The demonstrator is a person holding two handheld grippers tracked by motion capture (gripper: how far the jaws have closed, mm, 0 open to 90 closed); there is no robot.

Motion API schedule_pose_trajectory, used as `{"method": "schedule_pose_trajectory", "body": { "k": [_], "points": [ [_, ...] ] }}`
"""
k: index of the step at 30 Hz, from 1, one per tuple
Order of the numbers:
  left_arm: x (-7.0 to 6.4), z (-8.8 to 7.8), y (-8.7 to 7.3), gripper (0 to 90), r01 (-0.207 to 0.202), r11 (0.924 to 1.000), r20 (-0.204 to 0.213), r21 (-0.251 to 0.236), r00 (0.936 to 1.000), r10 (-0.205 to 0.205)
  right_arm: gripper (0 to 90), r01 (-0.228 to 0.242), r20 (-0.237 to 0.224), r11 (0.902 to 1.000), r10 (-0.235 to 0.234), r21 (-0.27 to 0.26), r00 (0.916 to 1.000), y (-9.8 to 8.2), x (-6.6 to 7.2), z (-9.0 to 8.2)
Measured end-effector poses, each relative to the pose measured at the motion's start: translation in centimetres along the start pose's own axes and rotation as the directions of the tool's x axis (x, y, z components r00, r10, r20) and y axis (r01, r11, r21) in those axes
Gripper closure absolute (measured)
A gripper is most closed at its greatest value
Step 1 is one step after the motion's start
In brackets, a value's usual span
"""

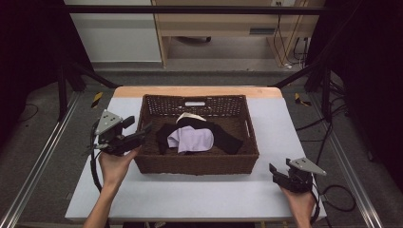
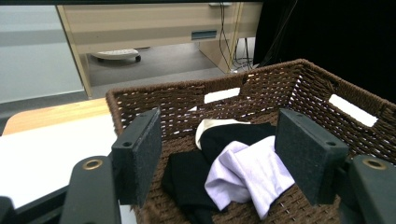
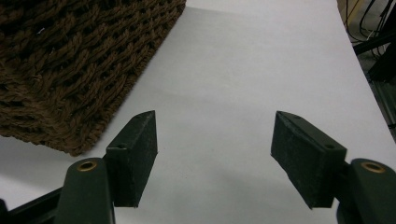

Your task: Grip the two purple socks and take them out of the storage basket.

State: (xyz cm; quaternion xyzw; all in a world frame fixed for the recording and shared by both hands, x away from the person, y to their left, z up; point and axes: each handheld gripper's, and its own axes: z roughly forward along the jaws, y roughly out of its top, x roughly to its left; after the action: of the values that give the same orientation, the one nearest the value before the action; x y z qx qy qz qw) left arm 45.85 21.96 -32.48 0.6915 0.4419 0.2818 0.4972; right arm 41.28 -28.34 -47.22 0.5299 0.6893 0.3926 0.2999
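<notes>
Lilac cloth (image 2: 247, 175) bunched on black clothes (image 1: 223, 135) mid-basket.
Sitting inside the brown wicker basket (image 1: 195, 164) on the white table (image 1: 190, 194); left gripper (image 1: 142, 130) hovering at its left rim, jaws wide, empty; right gripper (image 1: 280, 170) off right, wide too.

White-topped table (image 1: 199, 194) with a bare wooden strip along its far edge. Resting directly on the surface, toward the far side: one dark brown woven basket (image 1: 195, 164), rectangular, with handle slots in its walls. Near half of the tabletop otherwise bare white.
</notes>
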Motion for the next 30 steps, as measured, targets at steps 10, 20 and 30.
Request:
{"method": "schedule_pose_trajectory", "body": {
  "k": [10,20,30],
  "points": [
    [-1.2,3.0,1.7,31.3,-0.035,0.9993,0.004,0.015,0.9994,0.035,31.5,0.01,0.006,0.9999,-0.01,-0.001,0.9999,0.0,0.0,0.1],
    [-1.9,5.9,2.4,31.0,-0.032,0.9988,0.011,0.036,0.9995,0.031,31.7,0.014,0.009,0.9999,-0.014,-0.002,0.9999,0.1,0.0,0.0],
    [-2.0,9.1,2.3,32.5,-0.015,0.9983,-0.008,0.057,0.9998,0.016,31.8,0.012,0.011,0.9999,-0.012,0.003,0.9999,0.1,0.0,0.1]
  ]
}}
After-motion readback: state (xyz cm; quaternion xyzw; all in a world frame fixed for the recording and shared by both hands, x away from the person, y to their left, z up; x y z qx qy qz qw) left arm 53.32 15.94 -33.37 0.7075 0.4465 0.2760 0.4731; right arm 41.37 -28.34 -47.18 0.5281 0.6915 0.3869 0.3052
